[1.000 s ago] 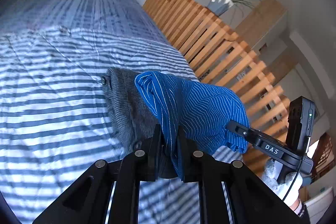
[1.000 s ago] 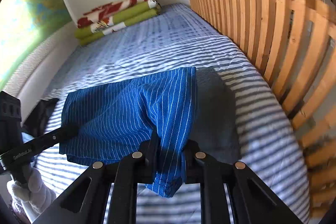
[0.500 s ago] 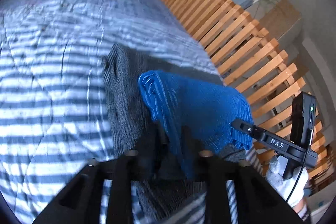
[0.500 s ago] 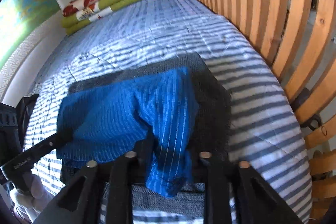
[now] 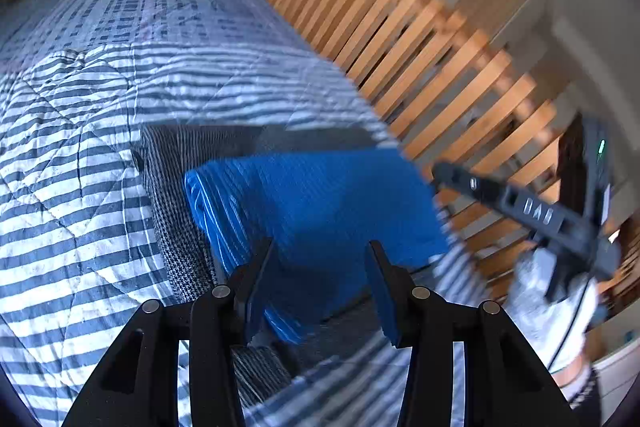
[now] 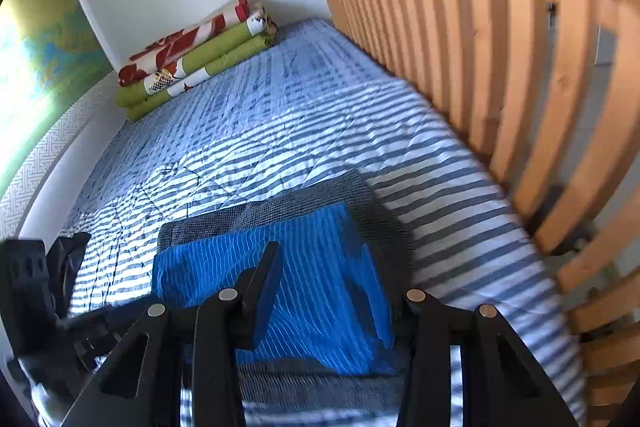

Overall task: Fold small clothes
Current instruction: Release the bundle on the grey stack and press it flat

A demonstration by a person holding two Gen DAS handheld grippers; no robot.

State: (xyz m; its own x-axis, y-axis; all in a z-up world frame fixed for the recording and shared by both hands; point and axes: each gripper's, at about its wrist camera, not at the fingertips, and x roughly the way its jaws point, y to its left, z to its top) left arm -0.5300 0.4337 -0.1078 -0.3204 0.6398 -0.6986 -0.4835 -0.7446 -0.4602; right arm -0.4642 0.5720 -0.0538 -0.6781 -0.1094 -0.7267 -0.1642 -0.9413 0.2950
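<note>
blue pinstriped cotton garment lying folded into a compact rectangle on top of a grey houndstooth woven garment, itself flat on the blue-and-white striped quilted bedspread. stack sits near the edge of the bed beside the slatted wooden rail.

left gripper: jaws spread wide, nothing between them, blue fabric visible through the gap; released. right gripper: jaws likewise parted, empty, poised just above the blue fold. right tool also seen from the left wrist view, blurred, held in a white-gloved hand.

progress, judged: fold of the blue piece looks complete, edges roughly square, one layered edge showing at its left side. placed on the grey piece, apparently as a pile of finished items. near corner on the right slightly lifted; may want a pat flat.

left to do, judged: dark crumpled cloth at the far left of the right wrist view possibly the next item; cannot tell what it is. rolled green and red floral bedding at the head of the bed not part of the job, by the look of it.
</note>
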